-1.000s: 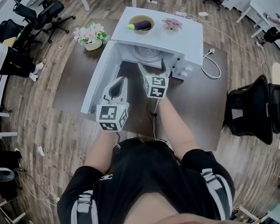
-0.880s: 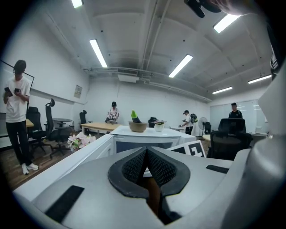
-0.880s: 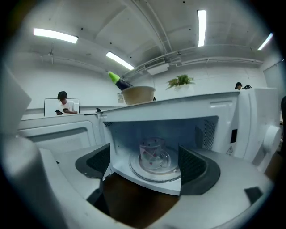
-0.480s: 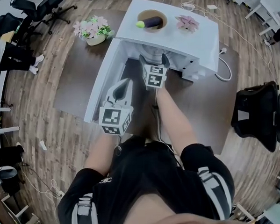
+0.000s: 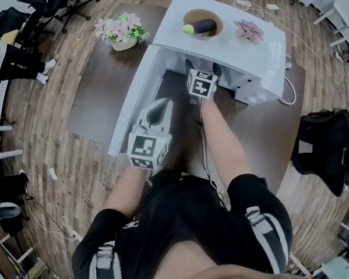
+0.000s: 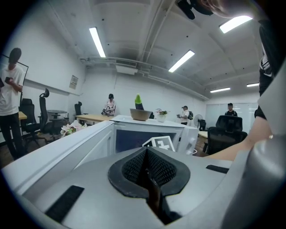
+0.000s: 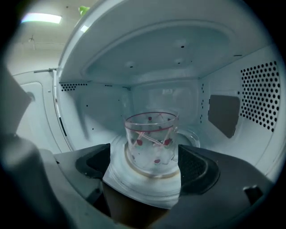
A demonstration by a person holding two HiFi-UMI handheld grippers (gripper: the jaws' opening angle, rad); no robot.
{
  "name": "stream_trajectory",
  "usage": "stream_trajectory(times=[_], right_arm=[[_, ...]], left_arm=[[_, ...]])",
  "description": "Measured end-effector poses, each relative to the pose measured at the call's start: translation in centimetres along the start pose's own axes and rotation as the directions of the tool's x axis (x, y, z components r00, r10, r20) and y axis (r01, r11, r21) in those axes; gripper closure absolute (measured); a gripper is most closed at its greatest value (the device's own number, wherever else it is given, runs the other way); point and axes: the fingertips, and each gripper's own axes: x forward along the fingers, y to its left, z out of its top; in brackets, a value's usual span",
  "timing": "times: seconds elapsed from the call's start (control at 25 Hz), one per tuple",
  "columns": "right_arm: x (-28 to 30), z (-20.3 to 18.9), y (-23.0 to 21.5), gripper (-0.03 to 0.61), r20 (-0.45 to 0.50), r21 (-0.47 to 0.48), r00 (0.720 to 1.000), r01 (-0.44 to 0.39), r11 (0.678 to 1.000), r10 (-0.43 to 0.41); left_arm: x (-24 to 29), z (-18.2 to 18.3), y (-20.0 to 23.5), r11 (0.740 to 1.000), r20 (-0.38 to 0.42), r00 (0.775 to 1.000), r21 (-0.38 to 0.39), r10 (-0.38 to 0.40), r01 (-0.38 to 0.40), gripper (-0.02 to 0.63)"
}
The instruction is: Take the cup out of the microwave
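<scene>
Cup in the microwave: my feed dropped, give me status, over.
Right gripper open inside the microwave, cup between its jaws, ungripped. Cup upright on turntable. Left gripper shut, outside. Nothing blocking.

From the head view, the microwave [image 5: 233,39] roof hides the cup [image 7: 152,138] entirely, right gripper [image 5: 201,66] tips half lost under it. Close in, the cup's handle dips behind a jaw.
</scene>
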Motion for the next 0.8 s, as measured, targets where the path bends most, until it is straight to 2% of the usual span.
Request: stream_trajectory(times=[0.24,0.48,0.68,0.8], right_arm=[[1.1,0.7,-1.7,0.124,-0.022,-0.012,0.996,0.088,0.996,-0.089],[2.7,1.8,-2.4,0.127,-0.054,-0.030,0.990,0.128,0.991,-0.130],[3.0,1.8,-2.9,0.130,-0.045,-0.045,0.988,0.147,0.988,-0.149],[2.3,1.6,-2.4,0.130,-0.028,-0.029,0.993,0.113,0.993,-0.114]], left_arm=[[-0.4,-1.0,0.4,1.000,-0.017,1.000,-0.022,0.003,-0.003,0.612],[-0.9,-1.4,0.5,1.000,-0.031,1.000,-0.024,0.001,-0.002,0.612],[-1.4,-1.8,0.6,1.000,-0.042,0.999,-0.020,0.003,-0.004,0.612],[-1.8,-1.7,0.6,1.000,-0.037,0.999,-0.018,0.005,-0.006,0.612]])
